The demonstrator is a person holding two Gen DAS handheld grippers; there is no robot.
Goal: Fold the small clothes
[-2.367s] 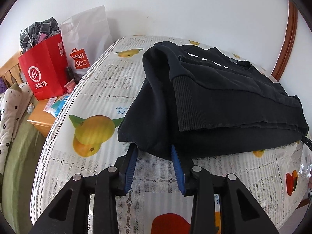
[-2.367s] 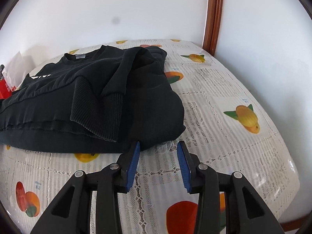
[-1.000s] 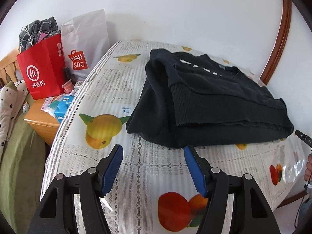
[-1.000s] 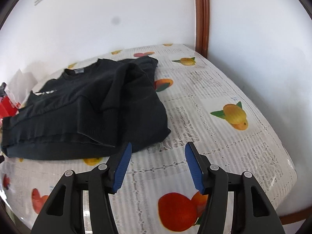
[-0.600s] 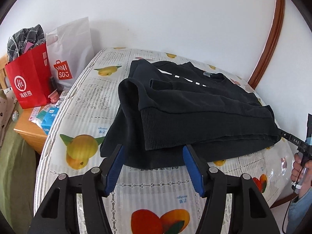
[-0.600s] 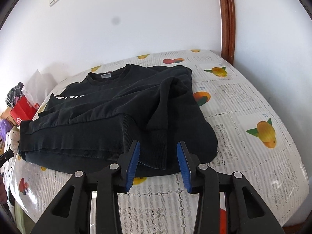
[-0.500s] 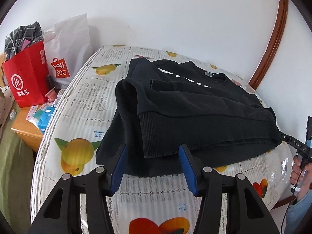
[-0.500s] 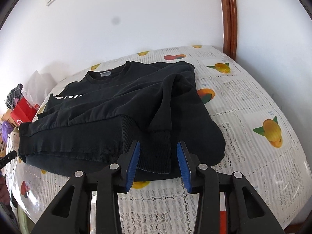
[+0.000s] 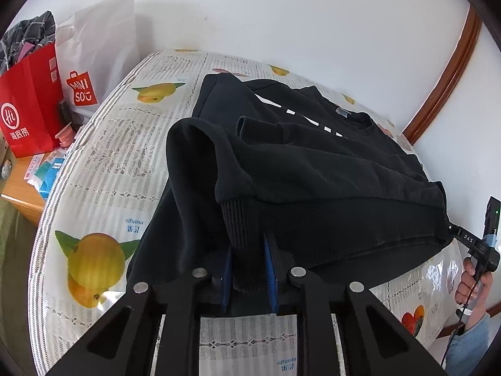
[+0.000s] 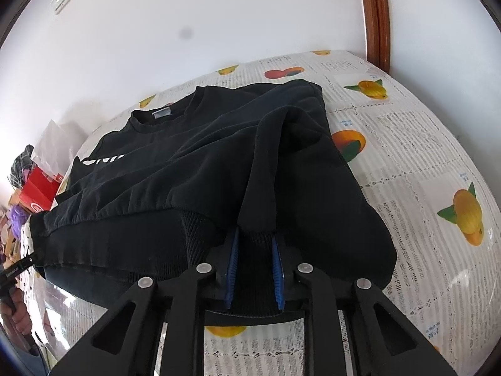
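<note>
- The left tool (image 9: 248, 264) is closed on the ribbed hem of the black sweatshirt (image 9: 313, 169), near the garment's left end; dark fabric fills the gap between its blue pads (image 9: 226, 271).
- The right tool (image 10: 254, 264) is likewise closed on ribbed cloth of the same sweatshirt, near its right end, where a folded sleeve (image 10: 266, 169) comes down to the pads (image 10: 232, 266).
- In the left wrist view the right tool (image 9: 483, 244) appears at the far right, held by the person's right hand (image 9: 472, 280); in the right wrist view the left hand (image 10: 20, 319) shows at the lower left.
- The sweatshirt lies across the middle of the desk (image 10: 422, 169), sleeves folded over its front, collar with a grey label (image 10: 162, 113) toward the far edge, white letters (image 9: 300, 115) on the chest.
- The desk carries a cloth printed with fruit and newspaper text, under a clear cover.
- Past the left edge stand a red paper bag (image 9: 28, 106) and a white MINISO bag (image 9: 94, 59) on a low wooden cabinet (image 9: 22, 200).
- A brown wooden frame (image 10: 374, 15) runs up the white wall at the right far corner.
</note>
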